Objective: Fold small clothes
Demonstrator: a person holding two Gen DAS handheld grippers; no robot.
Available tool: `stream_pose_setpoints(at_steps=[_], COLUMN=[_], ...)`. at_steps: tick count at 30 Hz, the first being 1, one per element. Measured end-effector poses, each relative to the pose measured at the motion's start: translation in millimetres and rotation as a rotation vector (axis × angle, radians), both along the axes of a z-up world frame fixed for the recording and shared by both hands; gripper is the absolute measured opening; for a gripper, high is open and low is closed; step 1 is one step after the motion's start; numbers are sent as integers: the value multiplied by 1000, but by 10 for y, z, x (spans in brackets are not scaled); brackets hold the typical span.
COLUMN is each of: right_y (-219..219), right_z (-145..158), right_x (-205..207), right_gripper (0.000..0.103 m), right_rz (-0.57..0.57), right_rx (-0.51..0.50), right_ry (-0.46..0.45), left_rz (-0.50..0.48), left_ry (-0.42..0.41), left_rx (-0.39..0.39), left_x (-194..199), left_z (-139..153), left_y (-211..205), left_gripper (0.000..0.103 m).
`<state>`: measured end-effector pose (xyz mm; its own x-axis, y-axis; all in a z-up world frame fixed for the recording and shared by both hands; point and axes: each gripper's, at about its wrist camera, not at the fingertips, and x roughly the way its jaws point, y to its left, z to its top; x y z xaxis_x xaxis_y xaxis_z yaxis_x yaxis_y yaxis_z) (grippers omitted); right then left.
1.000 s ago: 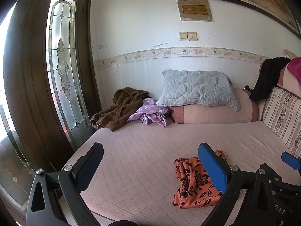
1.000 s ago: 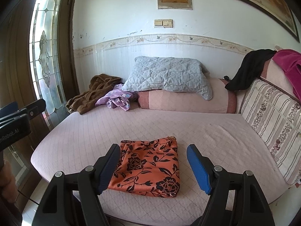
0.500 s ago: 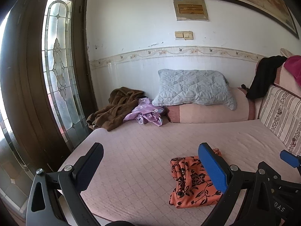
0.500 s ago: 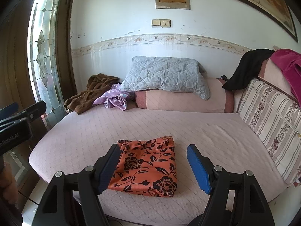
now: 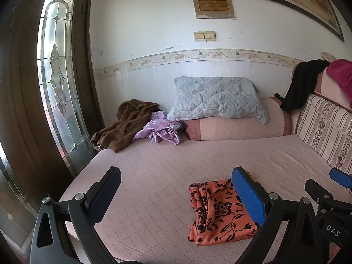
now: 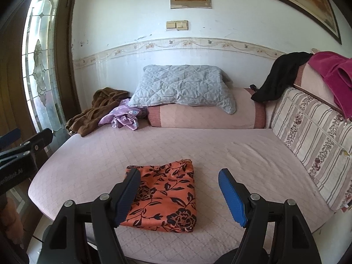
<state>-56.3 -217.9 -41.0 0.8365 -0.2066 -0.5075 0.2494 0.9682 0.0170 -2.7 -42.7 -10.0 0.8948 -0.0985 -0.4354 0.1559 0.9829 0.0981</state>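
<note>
Left gripper [image 5: 176, 195] jaws spread wide, empty, above mattress [image 5: 154, 176]. Right gripper [image 6: 179, 189] likewise spread, empty. Its left finger [image 6: 126, 195] hides the near-left corner of the folded orange floral cloth [image 6: 169, 198]; cloth flat near mattress front edge, long axis running away toward bolster [image 6: 206, 115]; fold layers not discernible

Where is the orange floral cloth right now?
The folded orange floral cloth lies flat near the front edge of the pink quilted bed, centred in the right wrist view, untouched.
</note>
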Motion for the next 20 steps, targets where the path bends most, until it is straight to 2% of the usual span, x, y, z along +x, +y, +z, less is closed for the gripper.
stream_pose_setpoints(at_steps=[12,20], right_y=[-85,-136], right_z=[-39,-122], right_x=[154,400], right_gripper=[76,76], right_rz=[-28,-10], right_rx=[-26,-11], right_ry=[25,46], left_rz=[-23,-41], left_ry=[20,40], left_rx=[-8,-17], left_x=[210,383], left_z=[-98,-179], left_y=[-96,-147], left_gripper=[101,101])
